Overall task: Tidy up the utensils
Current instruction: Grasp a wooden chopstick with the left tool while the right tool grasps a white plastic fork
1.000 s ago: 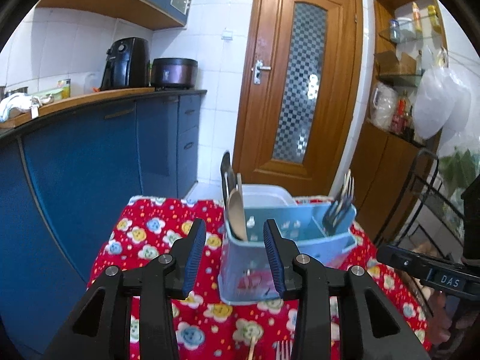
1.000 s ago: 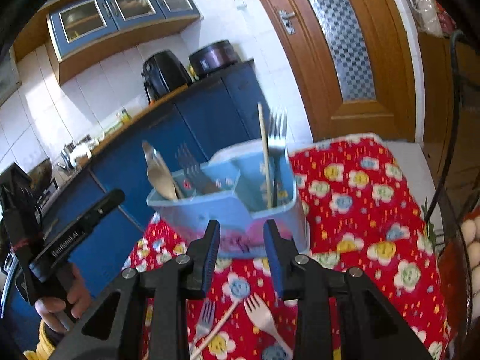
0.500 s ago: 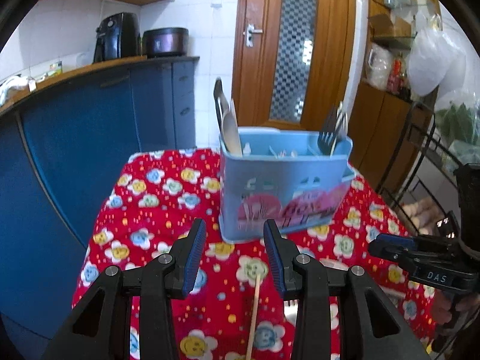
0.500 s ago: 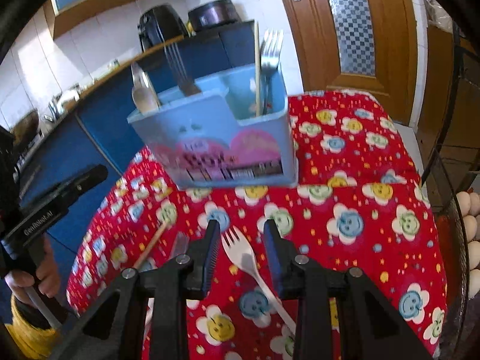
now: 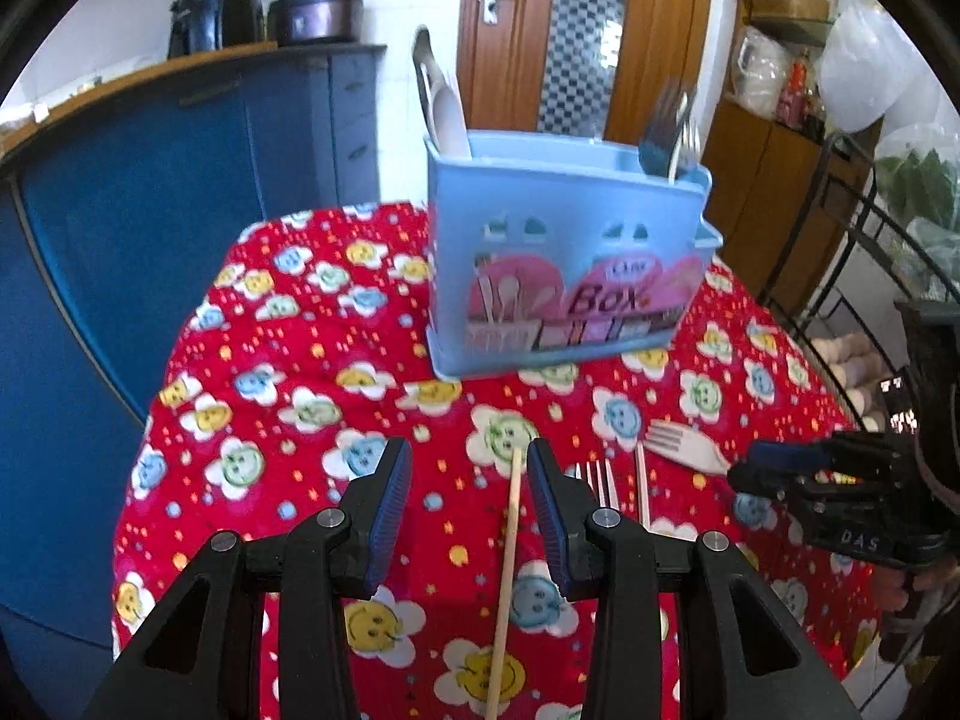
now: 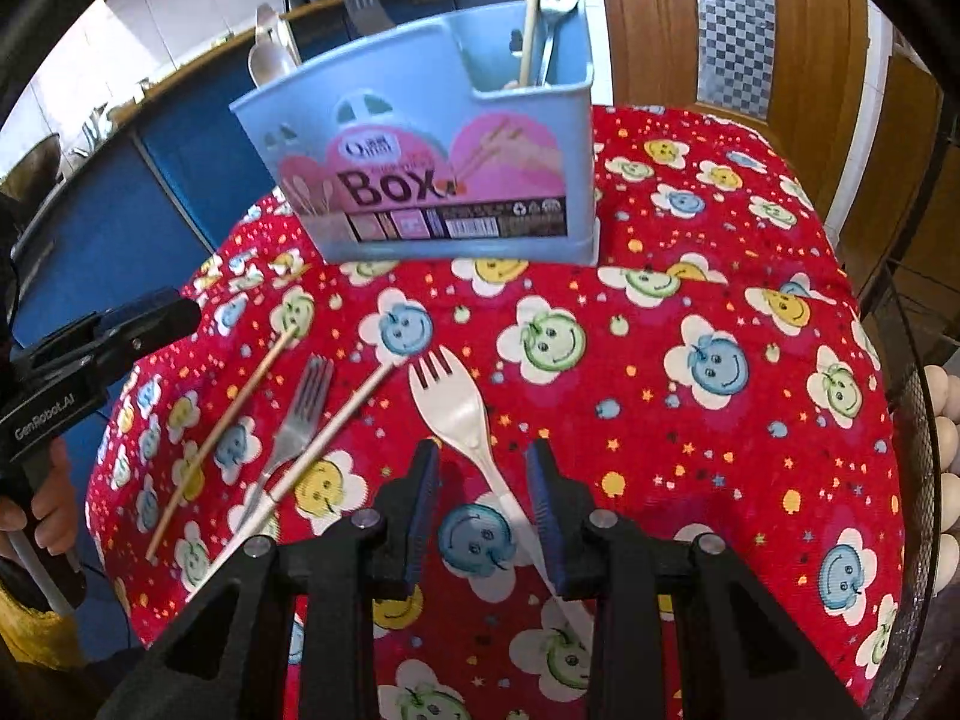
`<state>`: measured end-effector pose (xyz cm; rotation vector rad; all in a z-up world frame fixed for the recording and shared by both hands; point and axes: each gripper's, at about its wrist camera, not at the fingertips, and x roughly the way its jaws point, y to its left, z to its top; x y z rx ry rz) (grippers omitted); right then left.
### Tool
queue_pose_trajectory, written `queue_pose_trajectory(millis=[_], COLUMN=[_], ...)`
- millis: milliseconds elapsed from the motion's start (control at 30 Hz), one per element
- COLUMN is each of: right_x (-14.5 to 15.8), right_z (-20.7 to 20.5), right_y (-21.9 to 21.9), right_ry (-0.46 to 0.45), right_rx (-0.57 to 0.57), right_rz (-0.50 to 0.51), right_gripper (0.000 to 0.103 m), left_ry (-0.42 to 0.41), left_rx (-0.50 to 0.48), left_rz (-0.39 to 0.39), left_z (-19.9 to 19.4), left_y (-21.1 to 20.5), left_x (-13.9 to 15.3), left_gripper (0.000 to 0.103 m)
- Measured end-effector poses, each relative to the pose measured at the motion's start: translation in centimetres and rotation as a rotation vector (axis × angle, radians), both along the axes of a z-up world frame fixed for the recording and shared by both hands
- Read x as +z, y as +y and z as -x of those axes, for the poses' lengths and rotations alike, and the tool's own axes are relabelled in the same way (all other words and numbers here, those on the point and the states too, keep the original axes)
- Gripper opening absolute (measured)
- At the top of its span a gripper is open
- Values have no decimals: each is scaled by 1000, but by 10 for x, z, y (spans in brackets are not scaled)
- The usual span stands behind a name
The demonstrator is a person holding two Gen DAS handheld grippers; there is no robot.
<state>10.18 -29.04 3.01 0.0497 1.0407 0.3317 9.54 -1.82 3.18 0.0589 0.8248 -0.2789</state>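
The blue box stands at the top centre of the right wrist view on the table, with forks and a chopstick upright in it. Below it, left of centre, lie two chopsticks and a metal fork. The right gripper has its jaws spread either side of the white fork, seemingly above it. The left gripper, jaws spread and holding nothing, frames one chopstick.
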Motion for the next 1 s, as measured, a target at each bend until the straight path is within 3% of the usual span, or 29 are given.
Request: queue_pose_trajectory(millis=[667,1000], right_x=[-10,-12], right_z=[-11,-17], right_y=[21,26], right_ry=[21,26], right_rx=[115,137], right_rz=[154,163], right_gripper=[33,33], left_ry=[132,198], left_rx=[-107,-165], left_rz=[-79,-83], left_z=[1,-11], left_y=[-12,-21], left_x=[-39,-50], left_gripper=[40,19])
